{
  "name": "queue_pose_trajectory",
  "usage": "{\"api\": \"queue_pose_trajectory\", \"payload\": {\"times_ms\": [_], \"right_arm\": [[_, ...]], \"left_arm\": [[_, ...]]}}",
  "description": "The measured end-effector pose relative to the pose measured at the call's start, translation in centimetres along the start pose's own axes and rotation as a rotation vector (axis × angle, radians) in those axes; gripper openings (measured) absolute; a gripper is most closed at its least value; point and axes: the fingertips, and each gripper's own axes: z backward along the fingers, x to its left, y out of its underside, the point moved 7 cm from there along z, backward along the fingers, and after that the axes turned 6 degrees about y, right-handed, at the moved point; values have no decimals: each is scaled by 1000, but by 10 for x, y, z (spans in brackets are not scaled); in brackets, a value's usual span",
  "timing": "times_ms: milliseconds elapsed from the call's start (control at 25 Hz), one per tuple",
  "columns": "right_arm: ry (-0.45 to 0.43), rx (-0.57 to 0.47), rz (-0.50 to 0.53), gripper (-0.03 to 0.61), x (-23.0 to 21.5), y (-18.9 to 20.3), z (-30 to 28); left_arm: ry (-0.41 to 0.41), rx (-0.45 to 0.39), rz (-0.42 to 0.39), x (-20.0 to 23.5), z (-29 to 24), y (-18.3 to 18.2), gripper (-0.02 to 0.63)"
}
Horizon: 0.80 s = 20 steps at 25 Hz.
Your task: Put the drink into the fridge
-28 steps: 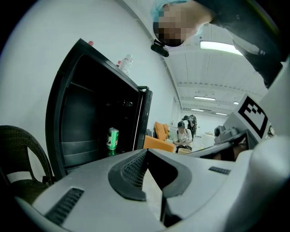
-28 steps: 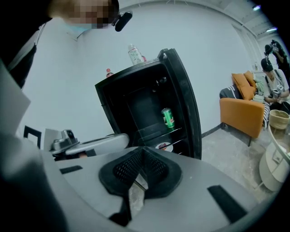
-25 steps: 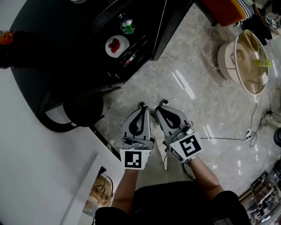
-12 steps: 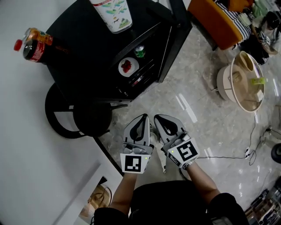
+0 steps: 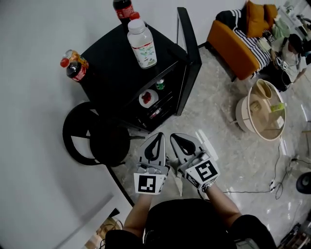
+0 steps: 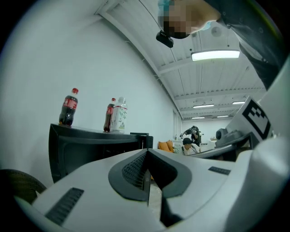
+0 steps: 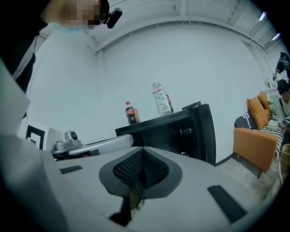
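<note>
Across the upper middle of the head view, the black fridge (image 5: 112, 70) now shows whole, its door (image 5: 190, 53) swung open; a second ago only part of it was in frame. At lower centre, the left hand-held gripper (image 5: 159, 135) and the right hand-held gripper (image 5: 174, 137) have risen side by side, both with jaws pressed together on nothing. On the fridge top stand a clear bottle (image 5: 142, 44), a cola bottle (image 5: 122, 7) behind it and a second cola bottle (image 5: 73, 67) at the left corner. No drink is held yet, and which one is meant I cannot tell. The rise likely prepares a reach for one.
</note>
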Motion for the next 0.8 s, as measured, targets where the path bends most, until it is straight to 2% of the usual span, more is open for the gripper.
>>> {"api": "queue_pose_trajectory", "payload": {"times_ms": [200, 440, 560, 800], "right_arm": [[-7, -8, 32, 14, 12, -28, 7], [-6, -27, 10, 14, 29, -57, 16], [-14, -49, 17, 14, 37, -75, 17], [-52, -80, 76, 14, 50, -108, 18]], "left_arm": [[-2, -27, 4, -11, 7, -27, 9], [13, -2, 2, -24, 26, -52, 9], [4, -14, 4, -21, 30, -70, 9], [-24, -48, -43, -8, 31, -108, 9]]}}
